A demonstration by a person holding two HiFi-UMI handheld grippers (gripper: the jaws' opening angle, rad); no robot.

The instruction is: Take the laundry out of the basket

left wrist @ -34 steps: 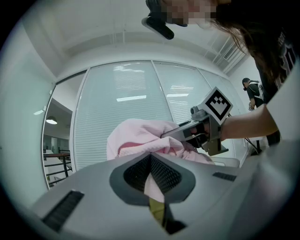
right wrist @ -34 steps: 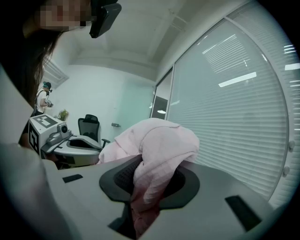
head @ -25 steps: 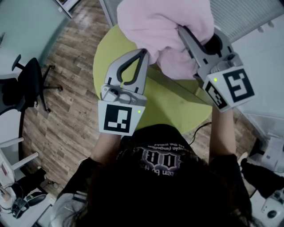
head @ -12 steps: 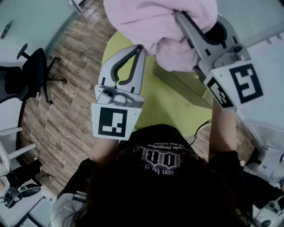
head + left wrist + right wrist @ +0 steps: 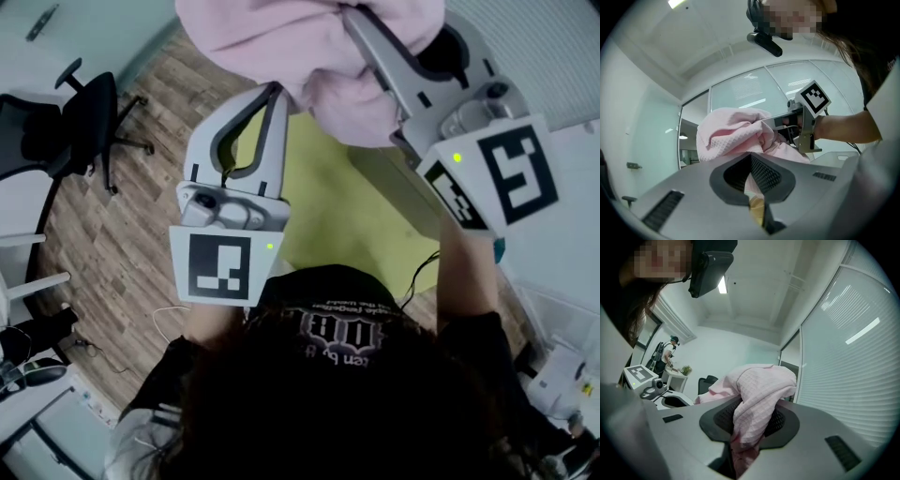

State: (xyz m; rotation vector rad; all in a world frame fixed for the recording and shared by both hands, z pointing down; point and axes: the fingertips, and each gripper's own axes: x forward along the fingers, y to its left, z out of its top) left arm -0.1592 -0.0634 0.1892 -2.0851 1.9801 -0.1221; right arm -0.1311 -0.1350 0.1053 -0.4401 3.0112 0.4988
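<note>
Lifting-out step: the right gripper point(image 5: 349, 13) pinches the pink waffle towel point(image 5: 262, 37), high over the yellow-green table point(image 5: 323, 211). The left gripper point(image 5: 272, 90), pressed together and seemingly empty, is just beside it. Next, probably, the towel needs setting down.

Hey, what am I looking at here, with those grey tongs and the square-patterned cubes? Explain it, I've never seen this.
A person holds a grey gripper in each hand. One picture comes from a head camera looking down; the other two come from cameras riding on the grippers. The right gripper is clamped on a pink cloth, held above a round yellow-green table. The left gripper has its jaws closed at the cloth's edge; whether they pinch it is unclear. The cubes belong to the grippers.
</note>
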